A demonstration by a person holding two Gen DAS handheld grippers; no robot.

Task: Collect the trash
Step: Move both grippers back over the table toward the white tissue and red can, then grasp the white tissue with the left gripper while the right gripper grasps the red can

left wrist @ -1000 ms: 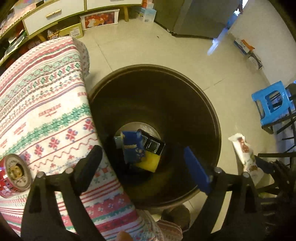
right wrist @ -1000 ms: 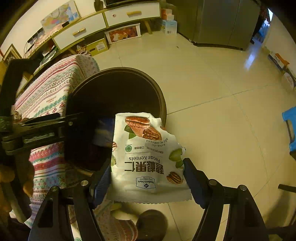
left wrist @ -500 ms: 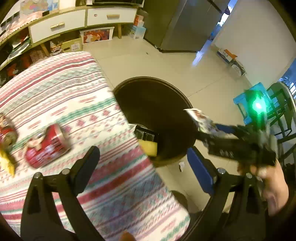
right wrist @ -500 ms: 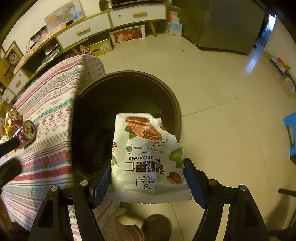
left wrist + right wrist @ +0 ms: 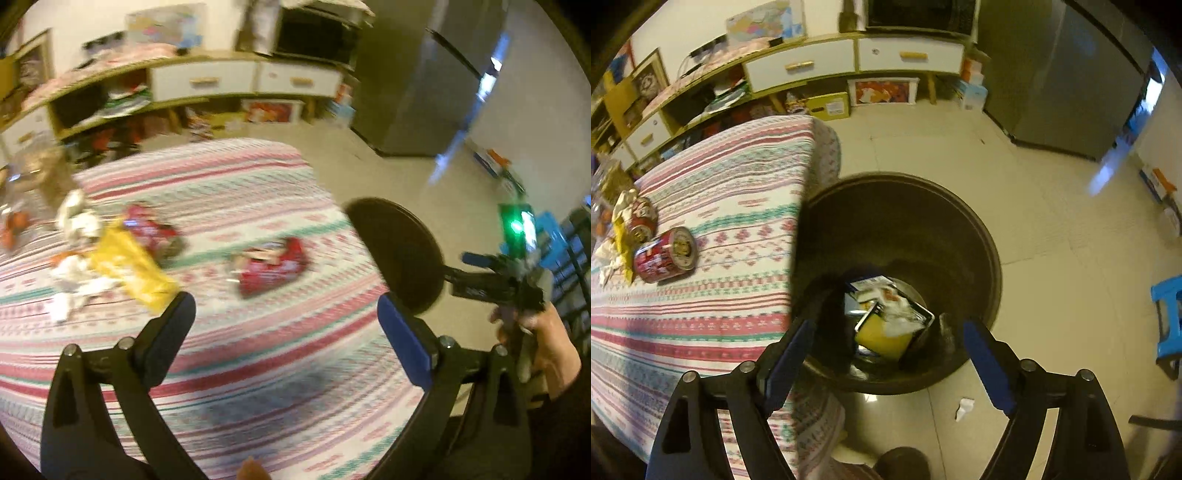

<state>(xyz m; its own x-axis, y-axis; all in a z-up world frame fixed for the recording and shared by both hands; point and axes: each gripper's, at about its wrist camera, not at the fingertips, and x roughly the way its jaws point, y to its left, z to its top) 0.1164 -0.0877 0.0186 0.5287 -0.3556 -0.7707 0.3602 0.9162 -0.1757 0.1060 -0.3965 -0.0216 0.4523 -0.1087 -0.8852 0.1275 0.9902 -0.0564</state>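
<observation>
Striped cloth in pink, teal and white covers the tabletop (image 5: 236,206), beside which a dark round trash bin (image 5: 982,236) stands on the tiled floor (image 5: 1052,258). Right tongs (image 5: 890,354), seen from their own camera, hang over the bin mouth with jaws opening and nothing between the blue pads; inside the bin lie a white snack bag (image 5: 897,314), a yellow packet (image 5: 882,338) and a blue-edged wrapper (image 5: 866,286). A small white scrap (image 5: 963,408) lies on the floor just beside the bin. Left tongs (image 5: 284,325) hang above the tabletop, jaws opening, empty. Trash not yet collected lies on the cloth: a red soda can (image 5: 271,266) on its side near the bin edge, a second red can (image 5: 151,232) farther left, touching a yellow wrapper (image 5: 129,269), and crumpled white paper (image 5: 77,229) beside it. In the left view, a hand (image 5: 550,347) grips the right tool, on which a green light (image 5: 515,225) glows
</observation>
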